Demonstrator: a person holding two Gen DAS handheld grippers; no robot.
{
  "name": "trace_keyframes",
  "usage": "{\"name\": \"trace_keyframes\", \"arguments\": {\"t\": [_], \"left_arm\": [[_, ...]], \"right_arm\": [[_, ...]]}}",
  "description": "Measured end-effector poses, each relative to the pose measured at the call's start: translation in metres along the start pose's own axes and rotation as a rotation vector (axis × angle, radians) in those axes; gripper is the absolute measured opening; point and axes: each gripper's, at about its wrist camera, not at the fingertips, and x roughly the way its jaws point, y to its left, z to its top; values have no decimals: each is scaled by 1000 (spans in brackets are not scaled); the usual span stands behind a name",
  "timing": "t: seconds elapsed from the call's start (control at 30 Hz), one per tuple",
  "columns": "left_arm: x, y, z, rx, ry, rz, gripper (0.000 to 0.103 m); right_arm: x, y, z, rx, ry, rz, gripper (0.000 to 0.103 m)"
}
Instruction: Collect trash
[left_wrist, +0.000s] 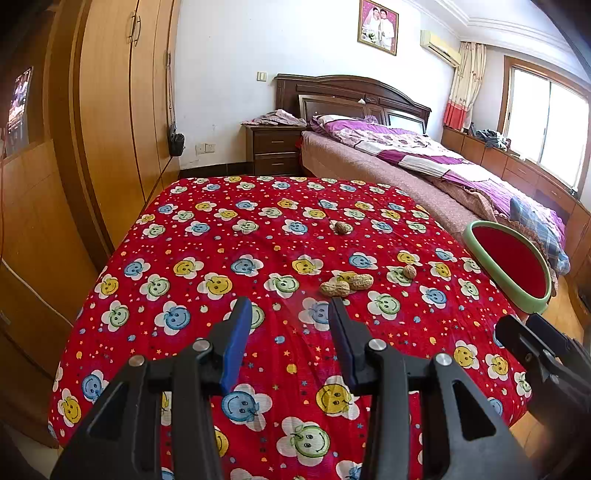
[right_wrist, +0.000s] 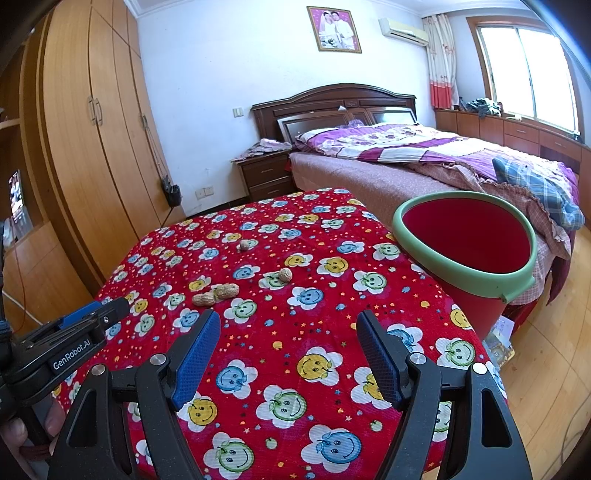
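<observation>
Left gripper (left_wrist: 288, 310), lower centre, jaws apart & empty, aimed at peanut shells (left_wrist: 345, 283) mid-frame on red tablecloth (left_wrist: 207, 258). Right gripper (right_wrist: 288, 325) also agape, empty. Red bin (right_wrist: 469, 243) waits at table's right edge, prob. for easy drop-off.

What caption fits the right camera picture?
Open right gripper above smiley tablecloth, peanuts ahead, red bin alongside.

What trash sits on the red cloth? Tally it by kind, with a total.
Peanuts in shell: 2
Walnuts: 2
Total: 4
</observation>
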Motion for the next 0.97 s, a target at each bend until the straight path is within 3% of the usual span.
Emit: {"name": "trace_keyframes", "arguments": {"t": [0.97], "left_arm": [[0, 0, 2, 4, 5, -3, 43]], "right_arm": [[0, -1, -2, 3, 0, -2, 77]]}}
